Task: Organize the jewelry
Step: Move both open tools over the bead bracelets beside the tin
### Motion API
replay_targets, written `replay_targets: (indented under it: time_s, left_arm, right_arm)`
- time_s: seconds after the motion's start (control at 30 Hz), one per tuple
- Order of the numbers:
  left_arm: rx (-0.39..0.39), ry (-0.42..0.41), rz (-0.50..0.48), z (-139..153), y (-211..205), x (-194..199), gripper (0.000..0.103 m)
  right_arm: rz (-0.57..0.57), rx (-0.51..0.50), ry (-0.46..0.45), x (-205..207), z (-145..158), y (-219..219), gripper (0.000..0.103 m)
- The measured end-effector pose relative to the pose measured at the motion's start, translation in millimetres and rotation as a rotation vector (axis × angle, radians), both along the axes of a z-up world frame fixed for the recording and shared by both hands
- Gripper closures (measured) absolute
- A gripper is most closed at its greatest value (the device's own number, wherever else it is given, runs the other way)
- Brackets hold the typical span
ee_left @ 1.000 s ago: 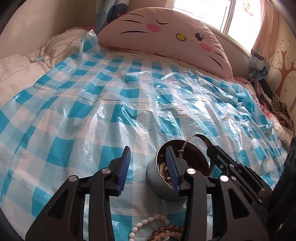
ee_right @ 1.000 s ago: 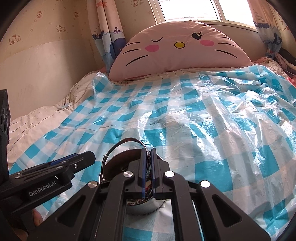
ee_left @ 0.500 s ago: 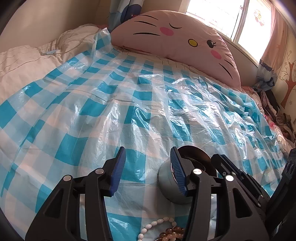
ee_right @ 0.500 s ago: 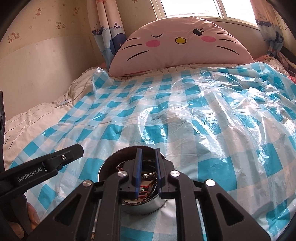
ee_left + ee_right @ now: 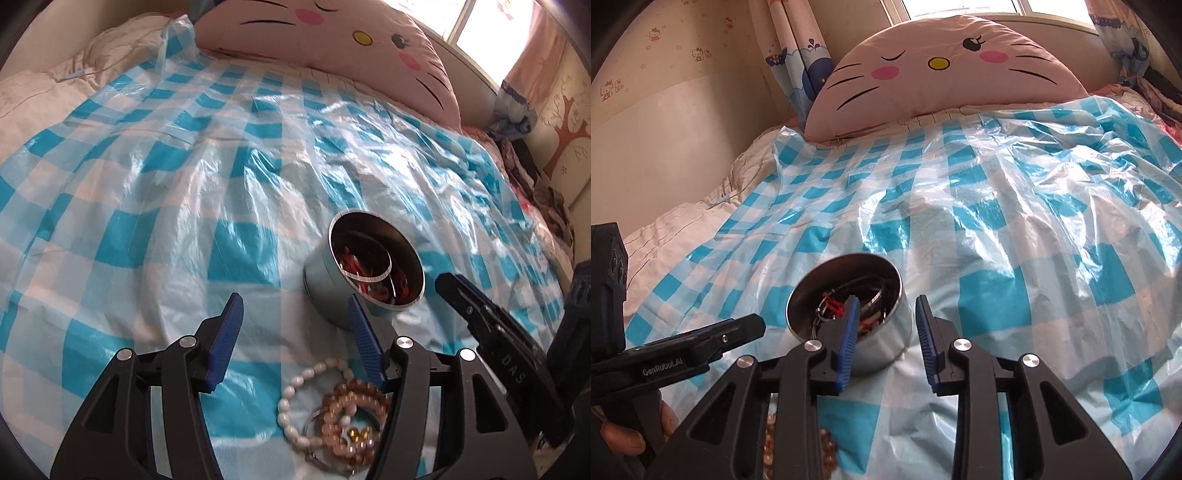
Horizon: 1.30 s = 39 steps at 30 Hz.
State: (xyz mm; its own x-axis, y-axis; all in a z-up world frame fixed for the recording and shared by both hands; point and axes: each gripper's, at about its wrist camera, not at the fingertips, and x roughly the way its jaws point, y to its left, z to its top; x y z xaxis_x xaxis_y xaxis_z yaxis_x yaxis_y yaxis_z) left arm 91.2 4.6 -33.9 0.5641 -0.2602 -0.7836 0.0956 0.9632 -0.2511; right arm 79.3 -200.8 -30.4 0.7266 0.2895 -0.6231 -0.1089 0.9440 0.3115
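Note:
A round metal tin (image 5: pixel 320 284) stands on the blue-checked plastic sheet and holds a silver bangle (image 5: pixel 366 277) and red-threaded pieces. A white bead bracelet (image 5: pixel 291 398) and brown bead bracelets (image 5: pixel 347 413) lie on the sheet just in front of it. My left gripper (image 5: pixel 294 310) hovers over these beads, left of the tin, its jaws opening with nothing between the pads. My right gripper (image 5: pixel 886 310) hangs just above the tin (image 5: pixel 886 347), one finger over its mouth. Its jaws are opening and hold nothing. The bangle (image 5: pixel 877 299) rests inside.
A large pink cat-face pillow (image 5: pixel 945 70) lies at the head of the bed, with curtains and a window behind. A white quilt (image 5: pixel 676 229) borders the sheet on the left. Clothes are piled at the bed's right edge (image 5: pixel 554 206). A person's fingers (image 5: pixel 628 439) grip the left tool.
My right gripper, shut on a thin bangle above the tin, has opened, and the bangle now lies inside. The left gripper's jaws have spread wider and it has tipped down toward the beads.

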Motion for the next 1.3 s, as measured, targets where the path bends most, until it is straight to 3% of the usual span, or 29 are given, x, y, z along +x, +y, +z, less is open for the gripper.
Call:
replay_targets:
  time_s: [0.13, 0.27, 0.47, 0.63, 0.7, 0.73, 0.77, 0.9, 1.1, 1.2, 1.23, 1.27, 1.3]
  left_arm:
    - [0.143, 0.015, -0.122, -6, -23, -33, 0.047]
    - [0.224, 0.024, -0.148, -5, -33, -40, 0.047]
    - [0.263, 0.115, -0.154, -19, -34, -32, 0.047]
    - [0.289, 0.119, -0.197, -22, -38, -35, 0.047]
    - [0.273, 0.117, -0.215, -21, -38, -36, 0.058]
    - [0.258, 0.117, -0.222, -20, -38, -36, 0.076]
    - [0.242, 0.11, -0.217, -18, -36, -37, 0.084]
    - [0.058, 0.017, -0.18, 0, -14, -41, 0.089]
    - [-0.014, -0.046, -0.128, 11, 2, -43, 0.089]
    - [-0.008, 0.002, -0.163, 3, -4, -38, 0.089]
    - [0.012, 0.021, -0.173, 0, -7, -36, 0.083]
    - [0.027, 0.039, -0.182, -4, -10, -35, 0.061]
    - [0.047, 0.049, -0.183, -6, -12, -34, 0.047]
  right_arm:
    - [0.013, -0.001, 0.024, -20, -4, -2, 0.07]
    - [0.034, -0.003, 0.036, -34, -6, 3, 0.067]
    - [0.053, -0.006, 0.047, -42, -7, 8, 0.063]
    - [0.046, 0.013, 0.07, -40, -12, 5, 0.063]
    - [0.051, 0.013, 0.078, -39, -13, 5, 0.063]
    - [0.056, 0.01, 0.081, -39, -13, 6, 0.063]
    - [0.061, 0.005, 0.084, -39, -14, 7, 0.063]
    - [0.091, -0.024, 0.104, -37, -18, 16, 0.063]
    - [0.155, -0.116, 0.12, -38, -22, 39, 0.063]
    - [0.154, -0.137, 0.118, -38, -23, 41, 0.062]
    - [0.147, -0.13, 0.121, -37, -23, 39, 0.061]
    - [0.137, -0.117, 0.124, -37, -23, 36, 0.06]
    - [0.126, -0.101, 0.128, -36, -24, 32, 0.059]
